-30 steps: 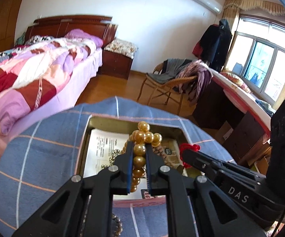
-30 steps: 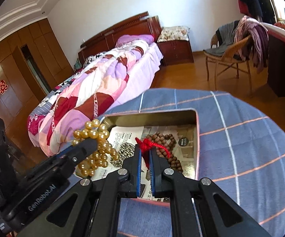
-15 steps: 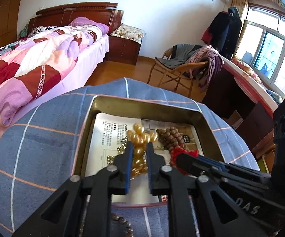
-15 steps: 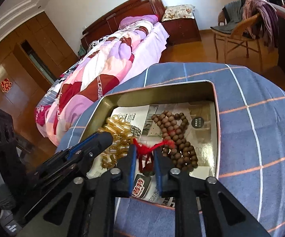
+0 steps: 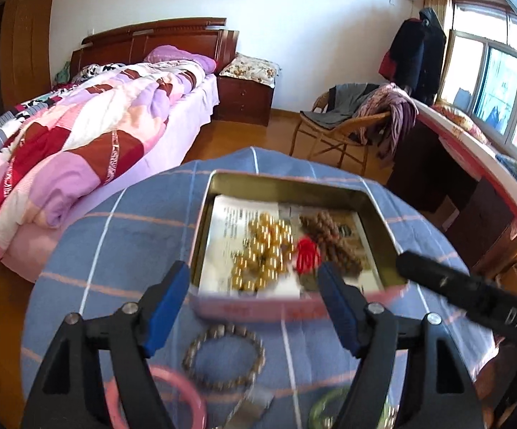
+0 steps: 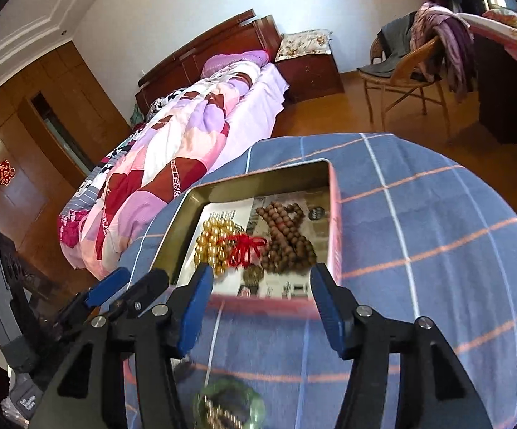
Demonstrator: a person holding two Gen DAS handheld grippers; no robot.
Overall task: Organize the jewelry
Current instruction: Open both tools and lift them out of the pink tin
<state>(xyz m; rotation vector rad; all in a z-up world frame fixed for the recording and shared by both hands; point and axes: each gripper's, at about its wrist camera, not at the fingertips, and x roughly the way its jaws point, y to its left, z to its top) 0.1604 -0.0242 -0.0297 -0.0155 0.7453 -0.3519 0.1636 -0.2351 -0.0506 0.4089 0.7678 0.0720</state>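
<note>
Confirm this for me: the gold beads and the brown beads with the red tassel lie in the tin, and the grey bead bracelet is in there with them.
Not quite. The gold beads and brown beads lie in the tin, but the left wrist view shows the grey bead bracelet outside it, on the blue checked cloth in front of the tin.

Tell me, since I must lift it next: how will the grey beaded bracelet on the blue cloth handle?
The grey beaded bracelet is strung from separate round beads, so it will probably sag from a single pinch. Its glossy beads may slip. Lying flat on the blue checked cloth, it seems unlikely to roll.

gold beads, brown beads in tin
</note>
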